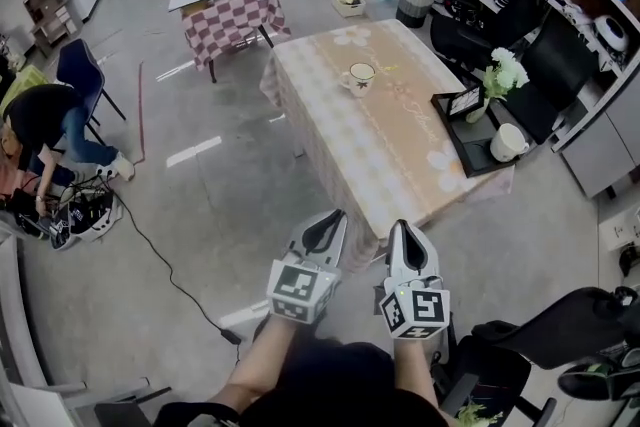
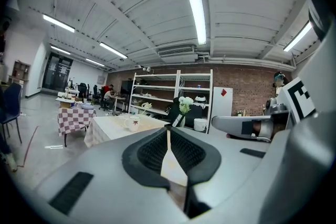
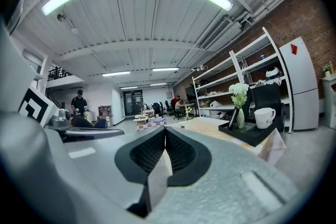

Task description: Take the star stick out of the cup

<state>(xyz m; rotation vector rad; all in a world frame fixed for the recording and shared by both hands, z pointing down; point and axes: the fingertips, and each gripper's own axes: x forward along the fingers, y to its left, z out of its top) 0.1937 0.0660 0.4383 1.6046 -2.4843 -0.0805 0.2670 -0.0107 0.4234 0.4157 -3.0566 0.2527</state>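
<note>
Spanning the floor ahead, the table (image 1: 400, 155) lies beyond the 2 grippers, which point at it side by side, short of its near edge. The left gripper (image 1: 323, 230) and right gripper (image 1: 405, 240) each have jaws pressed together on nothing. The cup (image 1: 360, 77) sits straight ahead toward the far end, neither gripper clearly nearer, with the star stick (image 3: 187, 109) standing roughly upright in it.

Cloth-covered table (image 1: 390, 145), cup (image 1: 359, 77) near far end, black tray (image 1: 466, 145) at right edge

Both hand-held grippers (image 1: 330, 220) (image 1: 402, 230) closed, side by side
</note>
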